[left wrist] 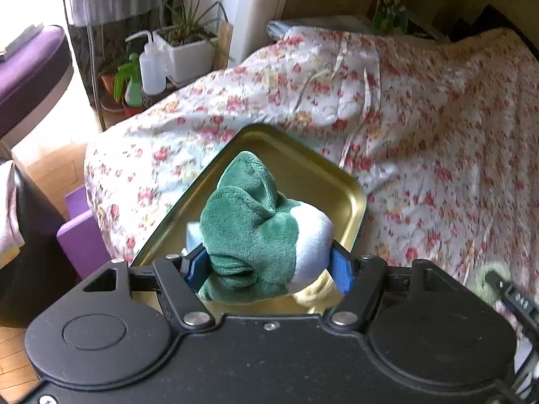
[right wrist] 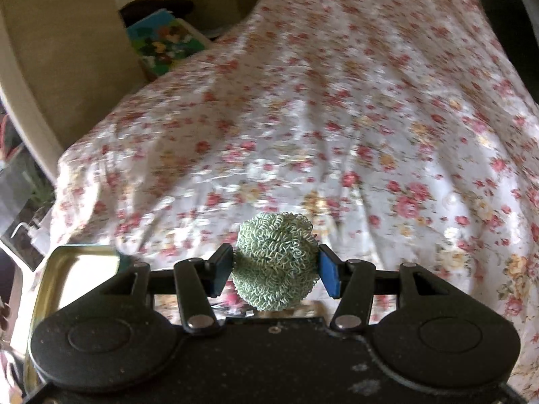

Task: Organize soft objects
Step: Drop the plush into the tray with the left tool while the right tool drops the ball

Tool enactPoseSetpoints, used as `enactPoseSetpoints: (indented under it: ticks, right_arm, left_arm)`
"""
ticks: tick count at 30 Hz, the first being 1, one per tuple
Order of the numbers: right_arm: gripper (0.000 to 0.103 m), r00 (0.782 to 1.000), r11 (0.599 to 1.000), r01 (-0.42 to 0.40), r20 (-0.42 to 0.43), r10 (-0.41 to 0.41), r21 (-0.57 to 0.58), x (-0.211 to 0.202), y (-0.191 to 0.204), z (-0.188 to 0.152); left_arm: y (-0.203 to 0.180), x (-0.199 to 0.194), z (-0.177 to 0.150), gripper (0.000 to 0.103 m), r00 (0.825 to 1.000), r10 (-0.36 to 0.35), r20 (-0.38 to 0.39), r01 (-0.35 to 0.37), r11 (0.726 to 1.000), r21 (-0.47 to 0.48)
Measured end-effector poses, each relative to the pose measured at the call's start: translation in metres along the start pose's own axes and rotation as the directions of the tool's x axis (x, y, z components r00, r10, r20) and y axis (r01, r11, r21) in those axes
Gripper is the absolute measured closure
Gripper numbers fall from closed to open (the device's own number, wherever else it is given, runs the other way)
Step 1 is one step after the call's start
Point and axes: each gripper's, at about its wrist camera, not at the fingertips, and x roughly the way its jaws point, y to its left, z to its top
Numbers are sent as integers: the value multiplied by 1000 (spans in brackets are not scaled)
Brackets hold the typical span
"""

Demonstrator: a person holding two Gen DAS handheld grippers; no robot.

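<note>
My left gripper (left wrist: 269, 266) is shut on a green and white plush toy (left wrist: 256, 235), which hangs above a gold metal tray (left wrist: 337, 181) lying on the floral bedspread (left wrist: 438, 134). A pale blue item (left wrist: 192, 235) lies in the tray behind the toy. My right gripper (right wrist: 274, 274) is shut on a pale green curly scrubber ball (right wrist: 276, 262), held above the floral bedspread (right wrist: 337, 118). The gold tray (right wrist: 50, 289) shows at the lower left of the right wrist view. The right gripper (left wrist: 505, 293) with its ball edges into the lower right of the left wrist view.
Beside the bed stand a white planter (left wrist: 185, 50), a squeeze bottle (left wrist: 151, 67) and a green sprayer (left wrist: 129, 84). A purple block (left wrist: 81, 239) sits on the floor by the bed corner. A colourful book (right wrist: 165, 43) lies at the bed's far side.
</note>
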Motion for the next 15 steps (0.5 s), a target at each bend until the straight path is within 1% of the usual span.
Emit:
enactPoseSetpoints:
  ticks: [4, 6, 9, 12, 15]
  right_arm:
    - [49, 999, 998, -27, 20, 28, -62, -8, 27, -6]
    - [49, 999, 995, -50, 4, 51, -86, -9, 44, -9]
    - [49, 996, 989, -89, -23, 87, -121, -8, 72, -10]
    - [49, 992, 980, -126, -36, 122, -154, -4, 102, -6]
    - [49, 984, 970, -173, -61, 165, -171, 1, 131, 2]
  left_arm:
    - [7, -2, -10, 38, 999, -18, -49, 20, 999, 42]
    - [10, -2, -14, 37, 995, -40, -87, 44, 998, 47]
    - [10, 1, -19, 37, 986, -70, -150, 81, 994, 69]
    - [9, 1, -23, 35, 981, -77, -176, 94, 992, 86]
    - [7, -1, -25, 33, 984, -60, -167, 78, 992, 103]
